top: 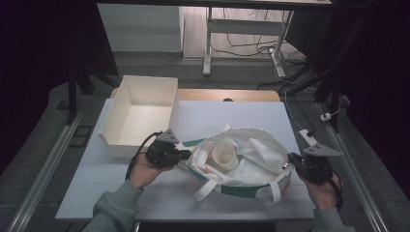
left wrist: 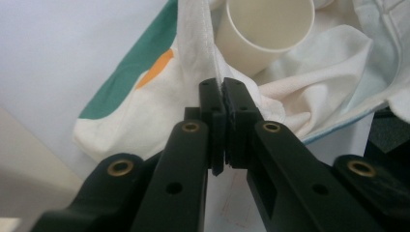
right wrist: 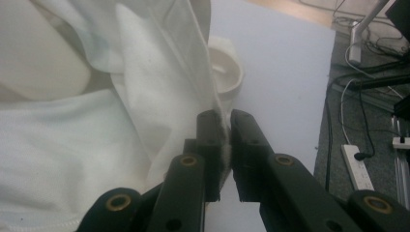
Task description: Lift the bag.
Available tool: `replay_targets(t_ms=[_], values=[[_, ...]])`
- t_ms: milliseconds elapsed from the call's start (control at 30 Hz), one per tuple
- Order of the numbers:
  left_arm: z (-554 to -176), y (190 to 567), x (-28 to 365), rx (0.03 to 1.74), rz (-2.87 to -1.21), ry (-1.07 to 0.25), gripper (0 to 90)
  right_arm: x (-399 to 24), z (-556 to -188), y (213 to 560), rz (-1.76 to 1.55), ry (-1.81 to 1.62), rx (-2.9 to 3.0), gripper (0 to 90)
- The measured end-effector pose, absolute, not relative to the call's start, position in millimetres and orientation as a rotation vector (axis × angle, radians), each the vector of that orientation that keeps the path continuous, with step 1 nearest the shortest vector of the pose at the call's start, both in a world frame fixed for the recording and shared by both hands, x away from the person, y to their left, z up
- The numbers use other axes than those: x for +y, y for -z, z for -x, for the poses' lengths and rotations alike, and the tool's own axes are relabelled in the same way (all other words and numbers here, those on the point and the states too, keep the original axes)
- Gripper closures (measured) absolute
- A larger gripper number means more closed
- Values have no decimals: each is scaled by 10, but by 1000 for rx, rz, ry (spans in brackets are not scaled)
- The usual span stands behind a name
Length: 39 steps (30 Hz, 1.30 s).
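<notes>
A white cloth bag (top: 256, 154) with green and orange patches lies open on the table, near its front edge. Inside it a cream cup (top: 225, 155) rests on its side, its mouth toward me. My left gripper (top: 186, 154) is shut on the bag's left rim. In the left gripper view the jaws (left wrist: 223, 92) pinch a fold of the bag's hem (left wrist: 193, 53) just below the cup (left wrist: 263, 34). My right gripper (top: 291, 158) is shut on the bag's right rim. In the right gripper view its pads (right wrist: 222, 121) clamp the edge of the white cloth (right wrist: 159, 82).
An empty cream box (top: 140, 113) stands on the table's (top: 241, 116) back left, close to my left hand. The bag's straps (top: 205, 188) hang toward the front edge. A power strip (top: 309, 137) and cables lie on the floor to the right.
</notes>
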<state>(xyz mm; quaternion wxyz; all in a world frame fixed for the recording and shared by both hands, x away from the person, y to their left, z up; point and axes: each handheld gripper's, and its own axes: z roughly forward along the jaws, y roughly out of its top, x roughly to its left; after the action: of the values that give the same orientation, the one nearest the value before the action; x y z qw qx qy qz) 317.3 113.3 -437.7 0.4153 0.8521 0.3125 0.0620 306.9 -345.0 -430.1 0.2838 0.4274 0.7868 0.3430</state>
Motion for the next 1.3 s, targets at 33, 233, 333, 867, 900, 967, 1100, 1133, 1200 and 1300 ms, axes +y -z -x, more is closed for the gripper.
replay_targets(t_ms=[33, 233, 333, 867, 900, 967, 1100, 1133, 1200, 1300], values=[[-3173, 4359, 1153, 783, -2132, -158, 876, -3463, -3068, 4283, -1145, -931, 2100, 825], [-3168, 4270, 1254, 780, -2092, -168, 878, -3520, -3073, 4209, -1149, -985, 2070, 826], [-3169, 4254, 1276, 782, -2083, -174, 878, -3512, -3080, 4193, -1140, -995, 2059, 827], [-3220, 3955, 1481, 774, -2006, -250, 883, -3487, -3158, 3862, -1057, -1069, 1982, 829], [-3231, 3932, 1496, 775, -2000, -254, 883, -3484, -3174, 3835, -1051, -1079, 1977, 829], [-3254, 3882, 1528, 775, -1990, -266, 884, -3475, -3204, 3780, -1042, -1084, 1968, 829], [-3311, 3785, 1588, 777, -1965, -284, 886, -3456, -3259, 3685, -1025, -1089, 1952, 830], [-3326, 3763, 1602, 780, -1956, -288, 886, -3453, -3270, 3661, -1023, -1095, 1949, 830], [-3356, 3722, 1634, 781, -1944, -296, 886, -3448, -3276, 3599, -1012, -1104, 1935, 830], [-3387, 3670, 1678, 784, -1924, -307, 886, -3453, -3246, 3476, -989, -1128, 1902, 830]])
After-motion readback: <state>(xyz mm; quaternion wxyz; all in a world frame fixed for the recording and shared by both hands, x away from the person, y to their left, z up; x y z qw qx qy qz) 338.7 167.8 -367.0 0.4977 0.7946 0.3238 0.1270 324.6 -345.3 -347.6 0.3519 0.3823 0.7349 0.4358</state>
